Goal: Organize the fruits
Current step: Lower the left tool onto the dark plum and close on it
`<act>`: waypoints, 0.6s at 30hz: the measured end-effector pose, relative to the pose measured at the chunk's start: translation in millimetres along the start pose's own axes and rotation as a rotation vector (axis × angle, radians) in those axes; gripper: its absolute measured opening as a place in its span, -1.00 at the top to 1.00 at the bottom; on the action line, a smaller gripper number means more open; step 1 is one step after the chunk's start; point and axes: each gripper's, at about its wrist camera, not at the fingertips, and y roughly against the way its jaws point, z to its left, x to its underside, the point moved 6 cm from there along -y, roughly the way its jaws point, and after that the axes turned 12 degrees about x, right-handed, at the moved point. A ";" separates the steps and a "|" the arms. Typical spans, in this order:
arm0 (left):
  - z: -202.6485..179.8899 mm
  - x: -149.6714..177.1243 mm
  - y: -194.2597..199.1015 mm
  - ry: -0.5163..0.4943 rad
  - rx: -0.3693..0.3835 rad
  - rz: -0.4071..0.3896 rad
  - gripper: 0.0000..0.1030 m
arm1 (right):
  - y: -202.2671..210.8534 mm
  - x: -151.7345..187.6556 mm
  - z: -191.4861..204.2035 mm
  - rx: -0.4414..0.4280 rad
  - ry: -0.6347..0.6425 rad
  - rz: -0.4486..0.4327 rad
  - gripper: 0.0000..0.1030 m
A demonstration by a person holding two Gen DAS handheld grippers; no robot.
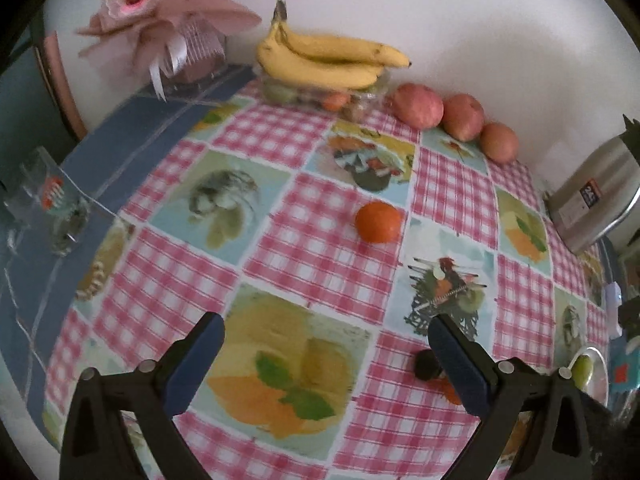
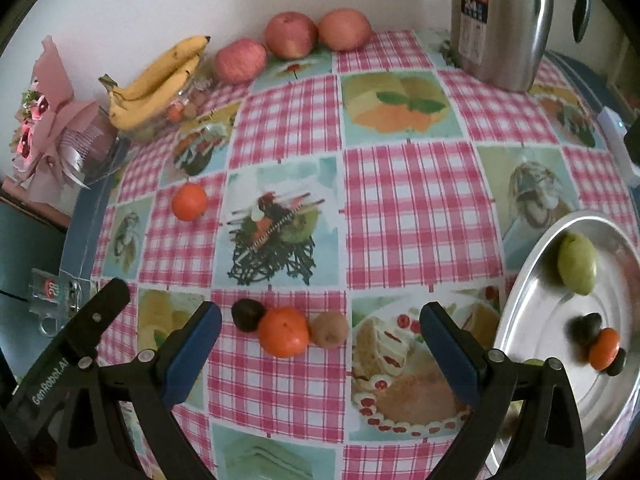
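My left gripper (image 1: 326,334) is open and empty above the tablecloth; a lone orange (image 1: 378,222) lies well ahead of it. My right gripper (image 2: 320,324) is open and empty, and between its fingers lie an orange (image 2: 283,332), a dark fruit (image 2: 247,314) and a brown kiwi (image 2: 330,329) in a row. The lone orange (image 2: 189,202) also shows far left in the right wrist view. A metal plate (image 2: 520,304) at right holds a green fruit (image 2: 577,263), an orange (image 2: 604,349) and dark fruits (image 2: 585,328). The left gripper's finger (image 2: 86,320) shows at left.
Bananas (image 1: 328,60) rest on a clear box of fruit at the wall, with three apples (image 1: 418,105) beside them. A pink bouquet (image 1: 160,12) stands far left, a steel thermos (image 2: 496,20) far right, a glass (image 1: 52,204) at the left edge.
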 end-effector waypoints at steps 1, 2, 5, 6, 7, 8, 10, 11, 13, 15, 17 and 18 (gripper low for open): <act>-0.8 1.5 -4.6 0.009 0.015 0.010 -1.00 | -1.7 0.5 -1.7 0.001 -0.004 0.004 -0.93; -1.5 3.5 -10.1 0.021 0.035 0.028 -1.00 | -3.1 1.0 -3.3 -0.001 -0.009 0.008 -0.93; -3.8 5.7 -17.8 0.039 0.065 0.040 -1.00 | -6.4 2.3 -7.1 -0.020 -0.021 0.015 -0.93; -4.9 5.9 -19.7 0.038 0.072 0.043 -1.00 | -7.7 3.1 -7.7 -0.024 -0.022 0.017 -0.93; -5.7 5.8 -21.3 0.035 0.078 0.047 -1.00 | -8.8 2.7 -7.7 -0.025 -0.022 0.017 -0.93; -6.7 5.8 -22.7 0.030 0.082 0.048 -1.00 | -9.6 3.3 -8.3 -0.027 -0.023 0.017 -0.93; -7.6 5.6 -24.6 0.026 0.081 0.051 -1.00 | -11.0 4.1 -8.5 -0.031 -0.021 0.015 -0.93; -7.8 5.8 -25.6 0.026 0.079 0.047 -1.00 | -11.7 4.4 -8.2 -0.032 -0.019 0.013 -0.93; -7.7 7.6 -29.4 0.022 0.068 0.052 -1.00 | -12.8 5.6 -8.2 -0.034 -0.020 0.016 -0.93; -9.0 12.3 -35.7 0.014 0.066 0.084 -1.00 | -13.5 6.6 -9.2 -0.037 -0.023 0.019 -0.93; -9.3 15.4 -41.4 0.031 0.085 0.105 -0.99 | -13.2 5.9 -10.8 -0.034 -0.031 0.016 -0.93; -9.6 17.5 -44.7 0.046 0.095 0.116 -0.97 | -12.5 5.4 -12.5 -0.034 -0.036 0.014 -0.93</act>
